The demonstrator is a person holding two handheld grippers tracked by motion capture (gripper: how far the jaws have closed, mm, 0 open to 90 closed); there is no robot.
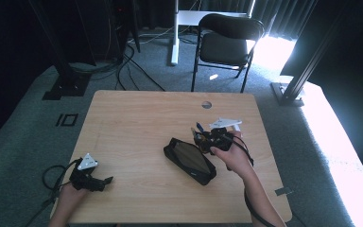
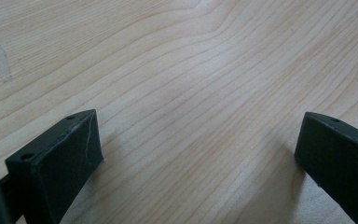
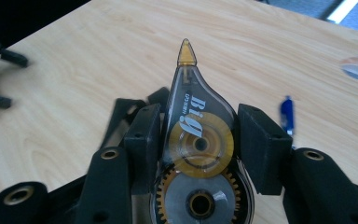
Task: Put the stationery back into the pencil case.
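Firstly, right gripper (image 3: 198, 135): jaws closed in against both sides of a correction tape dispenser (image 3: 197, 154), which stands between them with its amber tip pointing away from the camera. In the high view this gripper (image 1: 202, 138) sits right of the table's middle, held in the person's right hand (image 1: 231, 153), the dispenser (image 1: 199, 137) a small shape at its front end, just above the far end of the pencil case.

Left gripper (image 2: 198, 149): jaws set wide apart, nothing between them, bare wood below. In the high view it (image 1: 105, 181) lies low at the near left of the table, in the left hand (image 1: 73, 191), well apart from the other gripper.

Pencil case (image 1: 190, 161): black, oblong, lying slantwise on the table beside the right hand, its top face open or clear; which, cannot be told.

Blue pen (image 3: 286, 114): on the table just beyond the right jaw, blurred.

Table (image 1: 132, 127): pale wood, visible grain, rounded corners, a round cable hole (image 1: 206, 104) near the far edge.

Room: grey carpet, black chair (image 1: 227, 42) beyond the table, dark curtains, cables on the floor, bright daylight at the right.

Dispenser, appearance: teardrop body, clear smoky casing, yellow reel above a grey toothed wheel, white lettering "Big".
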